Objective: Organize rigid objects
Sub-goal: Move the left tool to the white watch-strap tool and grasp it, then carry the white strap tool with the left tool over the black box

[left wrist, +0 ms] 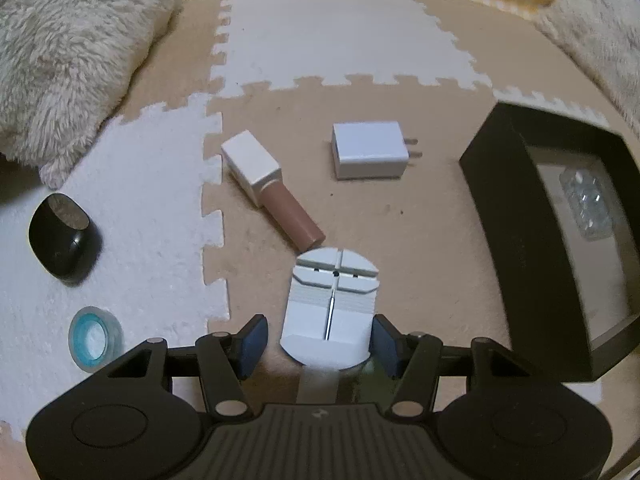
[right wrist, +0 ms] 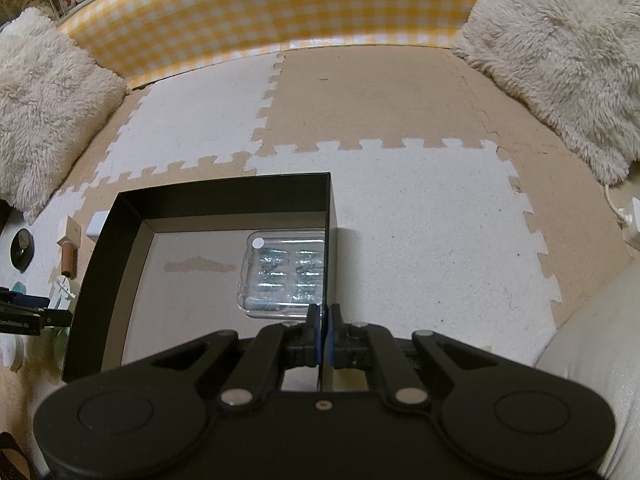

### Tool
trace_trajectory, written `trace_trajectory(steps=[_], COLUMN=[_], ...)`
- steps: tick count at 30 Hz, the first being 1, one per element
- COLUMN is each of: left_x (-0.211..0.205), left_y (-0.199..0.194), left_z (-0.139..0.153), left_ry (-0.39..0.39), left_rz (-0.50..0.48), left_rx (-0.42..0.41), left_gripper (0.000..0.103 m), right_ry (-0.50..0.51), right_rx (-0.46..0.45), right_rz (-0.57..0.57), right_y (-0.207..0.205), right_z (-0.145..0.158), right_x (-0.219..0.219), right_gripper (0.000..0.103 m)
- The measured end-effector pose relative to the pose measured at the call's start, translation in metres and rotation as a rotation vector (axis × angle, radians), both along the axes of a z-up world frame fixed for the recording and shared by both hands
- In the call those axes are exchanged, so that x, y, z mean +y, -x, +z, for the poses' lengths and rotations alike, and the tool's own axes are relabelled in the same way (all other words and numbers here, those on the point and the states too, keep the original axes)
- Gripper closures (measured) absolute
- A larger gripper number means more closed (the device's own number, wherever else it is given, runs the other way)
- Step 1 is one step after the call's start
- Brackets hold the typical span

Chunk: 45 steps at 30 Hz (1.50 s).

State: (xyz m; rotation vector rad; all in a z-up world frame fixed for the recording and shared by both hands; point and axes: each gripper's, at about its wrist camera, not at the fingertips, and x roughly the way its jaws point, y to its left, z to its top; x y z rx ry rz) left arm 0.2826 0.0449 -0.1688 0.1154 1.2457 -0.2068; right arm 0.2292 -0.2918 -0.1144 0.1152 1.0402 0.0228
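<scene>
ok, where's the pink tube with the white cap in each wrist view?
Left wrist: pink tube mid-frame, lying diagonally just beyond the left gripper.
Right wrist: small at far left edge, left of the box.
Shared landmark: black box.

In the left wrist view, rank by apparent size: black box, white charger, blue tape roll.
1. Black open-topped box, clearly largest.
2. White plug-in charger block.
3. Blue clear tape roll, smallest, though nearness to the camera makes the last two unsure.
</scene>
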Motion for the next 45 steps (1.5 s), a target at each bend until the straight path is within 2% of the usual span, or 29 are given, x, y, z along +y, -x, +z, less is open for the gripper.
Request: trace_trajectory(steps=[3, 4, 11, 22, 31, 37, 42, 45], left_x=[-0.003, -0.002, 0.005, 0.008, 0.004, -0.019, -0.057, -0.080], left_y=[0.000, 0.001, 0.002, 0.009, 0.023, 0.032, 0.032, 0.029], left_z=[0.000, 0.000, 0.007, 0.039, 0.070, 0.088, 0.091, 0.087], left_ry=[-0.012, -0.006, 0.023, 0.166, 0.357, 0.491, 0.537, 0.535], left_rz=[-0.009, -0.005, 0.039, 0.118, 0.161, 0.145, 0.102, 0.076], left_rx=[-0.009, -0.011, -0.032, -0.124, -0.179, -0.197, -0.182, -0.164], left_gripper=[0.049, 0.055, 0.055, 0.056, 0.056, 0.056, 0.056, 0.056], right_ry=[0.010, 0.010, -0.015, -0.024, -0.012, -0.006, -0.002, 0.004], right_rx=[0.000, 0.000, 0.010, 0.008, 0.000, -0.007, -0.009, -0.010], right_rz=[0.008, 0.008, -0.008, -0.005, 0.004, 0.003, 0.001, 0.005], right_y=[0.000, 0.000, -0.001, 0.002, 0.002, 0.002, 0.002, 0.001], right_z=[0.000, 0.000, 0.001, 0.003, 0.004, 0.003, 0.003, 0.003], right_x=[0.001, 0.000, -0.004, -0.004, -0.003, -0.002, -0.002, -0.001], right_gripper=[0.099, 0.099, 0.099, 0.099, 0.099, 0.099, 0.099, 0.099])
